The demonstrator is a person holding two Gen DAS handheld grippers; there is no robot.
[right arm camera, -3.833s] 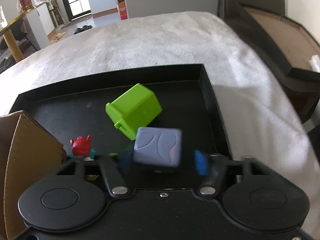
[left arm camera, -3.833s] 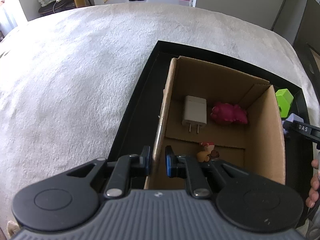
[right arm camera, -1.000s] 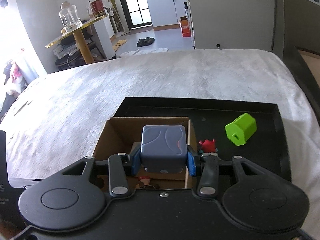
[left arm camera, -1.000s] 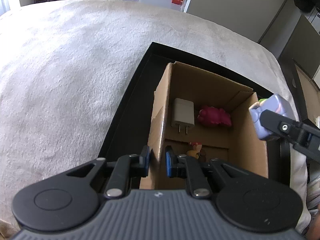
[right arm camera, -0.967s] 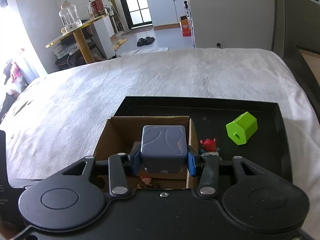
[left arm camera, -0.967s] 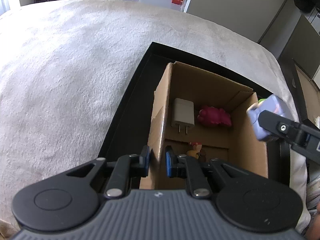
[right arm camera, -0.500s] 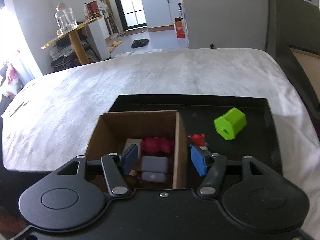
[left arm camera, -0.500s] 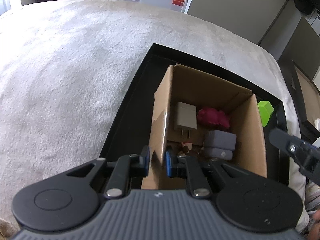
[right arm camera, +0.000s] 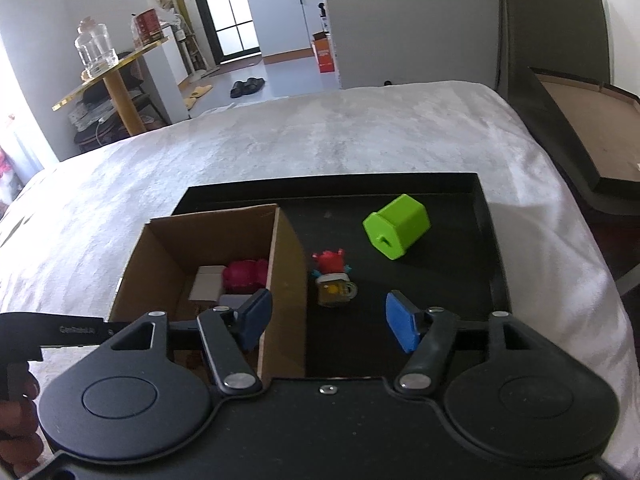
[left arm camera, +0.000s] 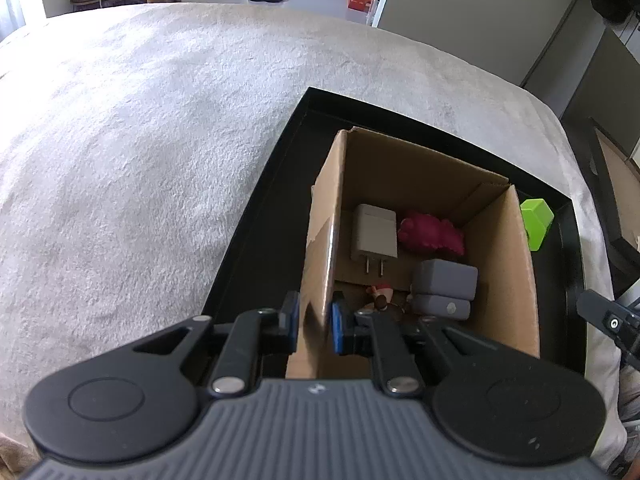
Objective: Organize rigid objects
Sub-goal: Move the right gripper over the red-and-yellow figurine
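Note:
A cardboard box stands in a black tray. My left gripper is shut on the box's left wall. Inside lie a white charger, a magenta toy, a grey-blue block and a small figure. My right gripper is open and empty above the tray, beside the box's right wall. On the tray lie a green hexagonal block, also seen in the left wrist view, and a red-topped toy figure.
The tray sits on a white fluffy cover over a wide surface. A dark framed board leans at the right. A gold side table with a glass jar stands far left.
My right gripper carried the grey-blue block over the box, opened and dropped it inside. It then drew back to the right, open and empty. My left gripper kept its hold on the box wall.

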